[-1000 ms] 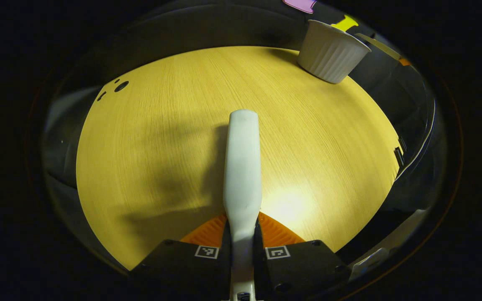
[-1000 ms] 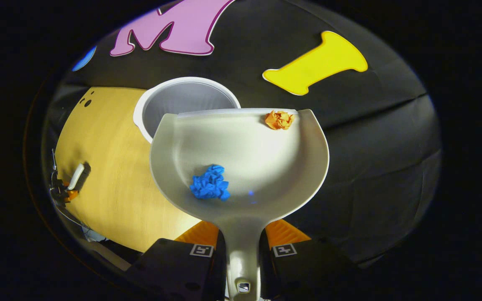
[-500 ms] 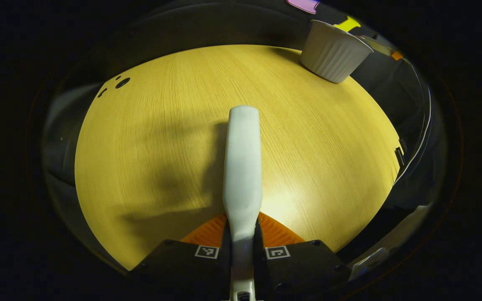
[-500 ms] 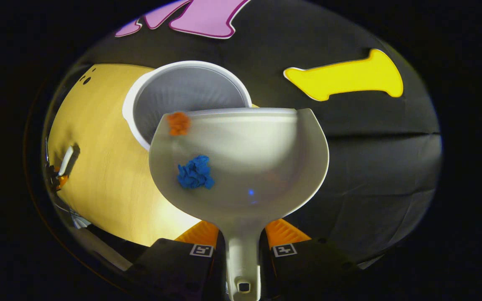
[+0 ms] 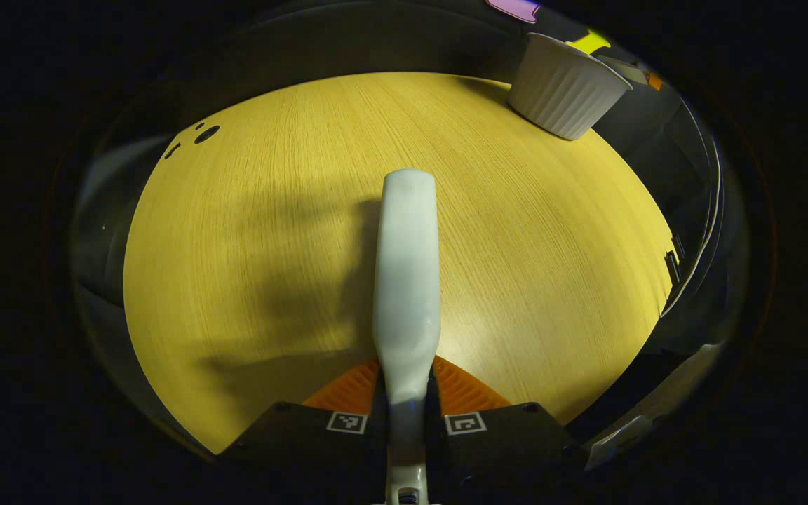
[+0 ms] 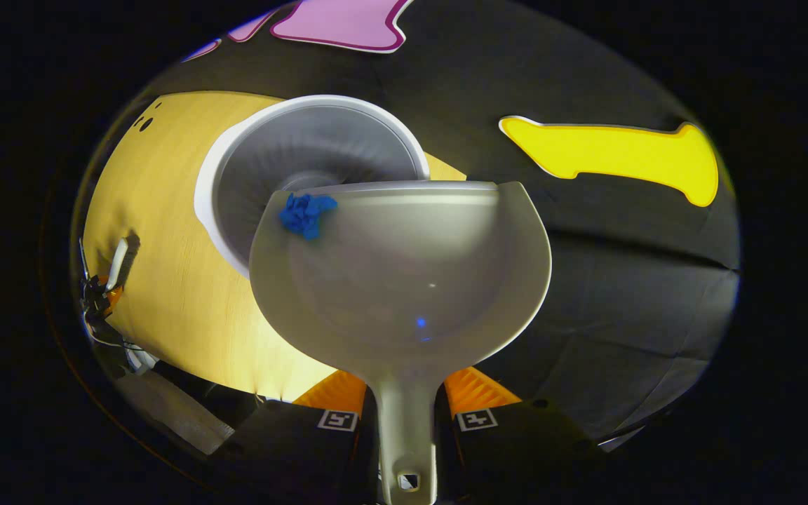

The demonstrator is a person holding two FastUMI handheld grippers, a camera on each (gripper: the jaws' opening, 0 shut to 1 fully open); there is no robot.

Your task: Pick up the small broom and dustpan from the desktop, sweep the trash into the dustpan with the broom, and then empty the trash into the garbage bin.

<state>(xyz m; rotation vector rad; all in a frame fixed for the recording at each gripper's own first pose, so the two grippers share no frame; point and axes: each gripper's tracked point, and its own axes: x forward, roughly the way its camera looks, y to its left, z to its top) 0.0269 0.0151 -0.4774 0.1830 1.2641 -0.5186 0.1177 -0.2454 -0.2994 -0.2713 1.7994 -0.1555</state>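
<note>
1. The dustpan [image 6: 404, 280] is held by its handle, which is clamped between both fingers of the right gripper [image 6: 406, 421]; the grip looks centred and firm.
2. The pan is tipped with its front lip over the open mouth of the white garbage bin [image 6: 292, 161], which stands on the yellow desktop [image 6: 165, 280] near the booth wall.
3. One blue paper wad [image 6: 306, 212] is seen at the pan's far left corner, right at the lip and over the bin's opening; the rest of the pan is seen bare.
4. The step in hand is judged to be the emptying. The lip should be kept inside the bin's rim and the tilt eased further, so that the wad is dropped into the bin and not onto the desktop.
5. A slight roll toward the left corner is advised, since the wad sits there; a sharp flick should be avoided, as light paper may be thrown past the rim.
6. In the left gripper view, the small broom's handle [image 5: 406, 280] is gripped between the fingers of the left gripper [image 5: 404, 421], held above the desktop and well apart from the bin [image 5: 565, 88]. It is best kept there, out of the way.
</note>
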